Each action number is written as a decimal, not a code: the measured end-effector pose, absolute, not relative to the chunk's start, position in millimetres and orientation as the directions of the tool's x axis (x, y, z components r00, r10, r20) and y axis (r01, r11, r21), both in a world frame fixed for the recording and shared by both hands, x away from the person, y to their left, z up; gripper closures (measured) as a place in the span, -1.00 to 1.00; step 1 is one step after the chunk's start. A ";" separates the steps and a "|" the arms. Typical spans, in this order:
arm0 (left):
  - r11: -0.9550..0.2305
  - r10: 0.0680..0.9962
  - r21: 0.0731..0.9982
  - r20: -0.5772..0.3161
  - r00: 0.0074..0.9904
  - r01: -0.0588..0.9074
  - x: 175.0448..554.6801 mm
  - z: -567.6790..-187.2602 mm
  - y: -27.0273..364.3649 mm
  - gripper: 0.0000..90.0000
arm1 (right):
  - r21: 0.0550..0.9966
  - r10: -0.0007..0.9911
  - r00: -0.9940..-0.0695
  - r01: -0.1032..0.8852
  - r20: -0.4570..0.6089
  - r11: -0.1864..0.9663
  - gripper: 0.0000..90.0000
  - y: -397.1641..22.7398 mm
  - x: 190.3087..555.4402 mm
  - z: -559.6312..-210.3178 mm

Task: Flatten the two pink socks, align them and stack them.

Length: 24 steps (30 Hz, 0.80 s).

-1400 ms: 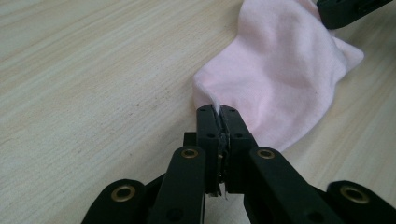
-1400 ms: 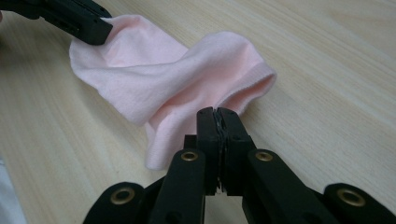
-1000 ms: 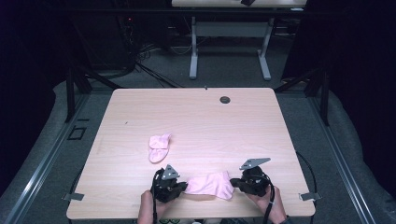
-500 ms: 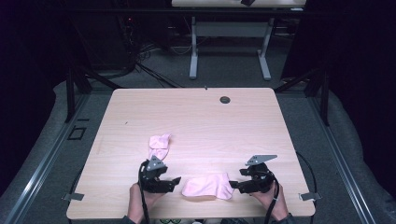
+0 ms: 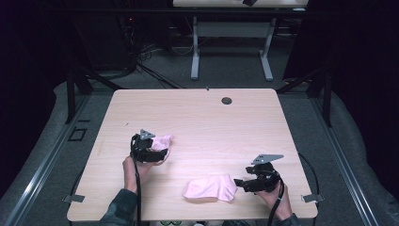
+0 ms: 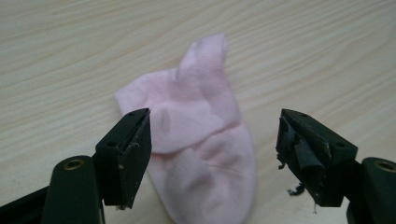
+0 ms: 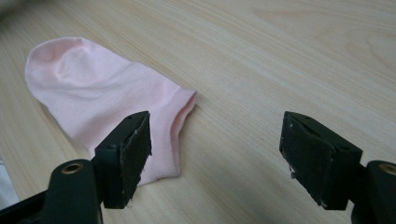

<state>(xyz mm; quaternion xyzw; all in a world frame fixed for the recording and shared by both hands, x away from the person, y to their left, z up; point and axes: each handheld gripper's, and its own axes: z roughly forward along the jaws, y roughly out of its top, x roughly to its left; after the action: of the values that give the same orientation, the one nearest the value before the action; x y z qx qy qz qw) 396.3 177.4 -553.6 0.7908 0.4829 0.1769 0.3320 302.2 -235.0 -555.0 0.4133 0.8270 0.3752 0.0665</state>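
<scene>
Your left gripper (image 5: 157,153) stands open at the crumpled pink sock (image 5: 162,141) on the left half of the table (image 5: 202,122). Its jaws have just been opening, and in the left gripper view (image 6: 215,154) the sock (image 6: 196,140) lies on the wood between them, folded over on itself, with one end poking away from you. Neither pad presses on the fabric; the left jaw sits just beside the sock's edge and the right jaw stands apart from it over bare wood.

Your right gripper (image 5: 242,182) is open too, near the front edge on the right half of the table, with its jaws likewise just opened. The flat pink sock (image 5: 211,188) lies just beside its tips, toward the middle of the table. In the right gripper view (image 7: 215,154) that sock (image 7: 93,98) lies spread flat, its cuff end towards the gripper and the rounded toe farther off; the left jaw overlaps the cuff corner, while the right jaw is well clear over bare wood. Nothing is clamped in either gripper.

The two socks lie well apart, one at each gripper.
</scene>
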 end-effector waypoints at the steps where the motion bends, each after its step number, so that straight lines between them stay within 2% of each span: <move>1: -0.327 0.885 0.680 -0.023 0.464 0.657 402.0 -558.6 174.8 -0.36 | 0.673 0.733 -0.649 0.637 0.203 0.377 -0.47 -236.3 302.5 -554.3; 4: -0.341 0.885 0.655 -0.019 0.465 0.675 407.1 -565.1 172.9 -0.29 | 0.678 0.736 -0.647 0.633 0.198 0.374 -0.47 -236.9 302.5 -554.2; 5: -0.336 0.889 0.651 -0.018 0.457 0.681 408.6 -568.0 172.1 -0.19 | 0.675 0.739 -0.646 0.633 0.191 0.379 -0.47 -237.1 302.7 -554.1; 7: -0.338 0.889 0.641 -0.023 0.458 0.689 410.1 -570.5 172.6 -0.15 | 0.678 0.740 -0.644 0.633 0.193 0.373 -0.46 -236.7 302.5 -554.5; 8: -0.340 0.890 0.643 -0.015 0.456 0.686 410.0 -570.4 172.7 -0.03 | 0.676 0.739 -0.646 0.632 0.191 0.378 -0.44 -236.3 302.3 -554.5; 12: -0.351 0.893 0.642 0.010 0.451 0.682 410.1 -570.9 172.6 0.12 | 0.672 0.741 -0.645 0.634 0.186 0.383 -0.42 -236.0 302.3 -554.4; 13: -0.348 0.896 0.644 0.015 0.444 0.681 410.2 -570.6 174.5 0.30 | 0.672 0.743 -0.644 0.634 0.185 0.382 -0.40 -235.5 302.3 -554.5; 14: -0.348 0.896 0.644 0.015 0.444 0.681 410.2 -570.6 174.5 0.40 | 0.672 0.743 -0.644 0.634 0.185 0.382 -0.40 -235.5 302.3 -554.5; 15: -0.344 0.899 0.649 0.018 0.437 0.679 410.2 -571.1 176.0 0.40 | 0.672 0.743 -0.644 0.633 0.181 0.384 -0.40 -235.4 302.3 -554.6; 17: -0.335 0.903 0.656 0.018 0.430 0.676 410.6 -571.8 180.7 0.61 | 0.674 0.742 -0.645 0.632 0.183 0.383 -0.39 -234.7 301.9 -554.6; 18: -0.332 0.903 0.661 0.016 0.429 0.674 411.0 -572.1 182.3 0.78 | 0.674 0.742 -0.644 0.633 0.185 0.381 -0.39 -234.3 301.9 -554.5; 24: -0.337 0.890 0.673 0.001 0.455 0.658 410.3 -569.7 183.5 0.83 | 0.681 0.744 -0.644 0.625 0.175 0.381 -0.38 -236.2 302.3 -551.8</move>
<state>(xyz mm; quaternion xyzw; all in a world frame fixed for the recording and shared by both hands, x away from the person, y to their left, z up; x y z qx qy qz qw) 410.3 183.5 -569.7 0.7956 0.4864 0.1889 0.3077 302.3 -236.2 -551.8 0.4141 0.8270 0.3717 0.0801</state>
